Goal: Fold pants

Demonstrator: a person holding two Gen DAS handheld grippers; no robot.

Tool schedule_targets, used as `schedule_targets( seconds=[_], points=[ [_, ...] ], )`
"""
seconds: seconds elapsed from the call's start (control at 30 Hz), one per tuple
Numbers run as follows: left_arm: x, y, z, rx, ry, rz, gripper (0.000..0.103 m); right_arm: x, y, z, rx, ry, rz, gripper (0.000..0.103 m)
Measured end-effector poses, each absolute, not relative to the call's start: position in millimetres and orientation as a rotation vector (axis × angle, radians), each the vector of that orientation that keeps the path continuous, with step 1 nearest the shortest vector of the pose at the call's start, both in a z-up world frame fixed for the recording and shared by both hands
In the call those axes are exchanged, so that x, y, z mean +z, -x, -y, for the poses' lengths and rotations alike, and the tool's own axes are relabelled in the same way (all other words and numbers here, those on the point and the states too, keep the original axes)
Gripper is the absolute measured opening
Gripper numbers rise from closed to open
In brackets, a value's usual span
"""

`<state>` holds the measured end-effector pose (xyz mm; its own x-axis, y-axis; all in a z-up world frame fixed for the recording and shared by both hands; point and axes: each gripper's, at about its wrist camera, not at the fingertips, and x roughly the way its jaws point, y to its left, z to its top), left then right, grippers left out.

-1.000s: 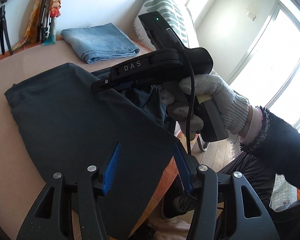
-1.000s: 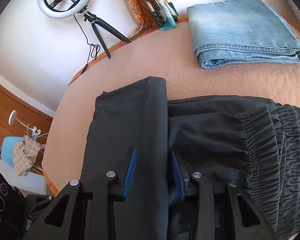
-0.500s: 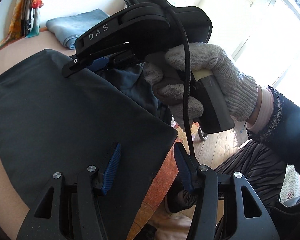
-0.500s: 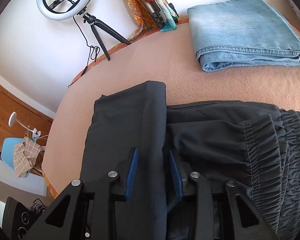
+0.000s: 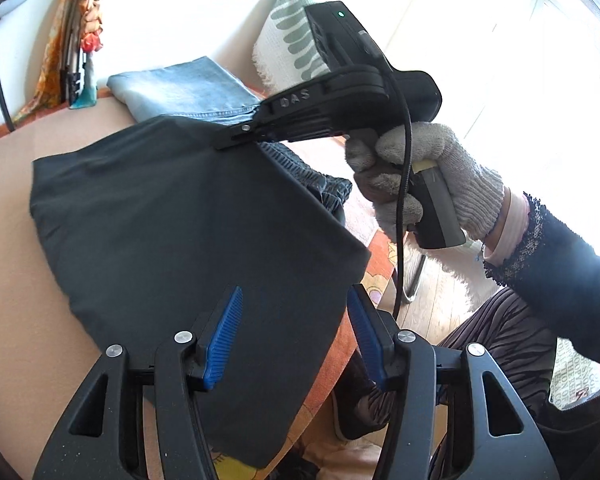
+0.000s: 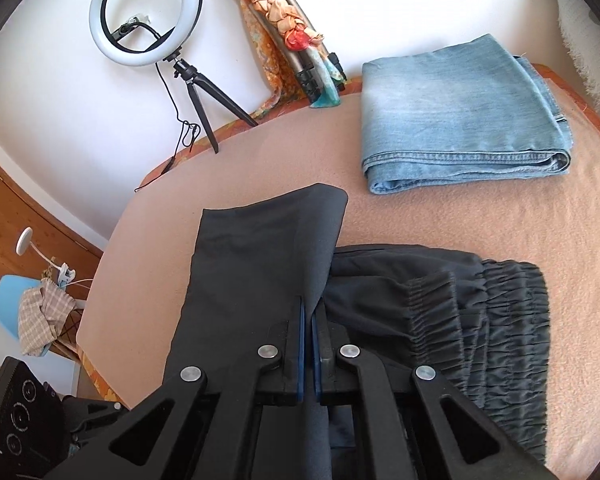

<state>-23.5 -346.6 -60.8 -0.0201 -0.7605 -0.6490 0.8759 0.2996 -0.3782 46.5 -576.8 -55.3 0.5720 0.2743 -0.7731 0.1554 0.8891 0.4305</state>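
Black pants [image 6: 259, 264] lie on the peach bench [image 6: 420, 220] in front of you, half folded: a smooth leg panel runs away from your right gripper [image 6: 308, 320], the gathered waistband [image 6: 500, 312] spread to its right. Your right fingers have just closed and now pinch the panel's edge, lifting it. Your left gripper [image 5: 295, 336] hangs half open above the panel's near corner, gripping nothing. Folded jeans [image 6: 460, 120] lie well apart, beyond the pants.

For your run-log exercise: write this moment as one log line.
task: fold pants | right gripper: jaws just closed on black pants edge | left gripper: open | folded jeans: behind
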Motion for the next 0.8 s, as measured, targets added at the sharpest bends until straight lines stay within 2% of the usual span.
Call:
schedule_targets(
  seconds=[0.43,0.8],
  points=[
    [-75,14,336,-1.238,-0.146,-0.936,0.053,-57,-28,634,-0.056,-0.44,-0.967,0.0],
    [-106,53,353,-1.328,-0.173,-1.023,0.055,-67,-38,633,-0.117,-0.348,-0.995,0.002]
  ],
)
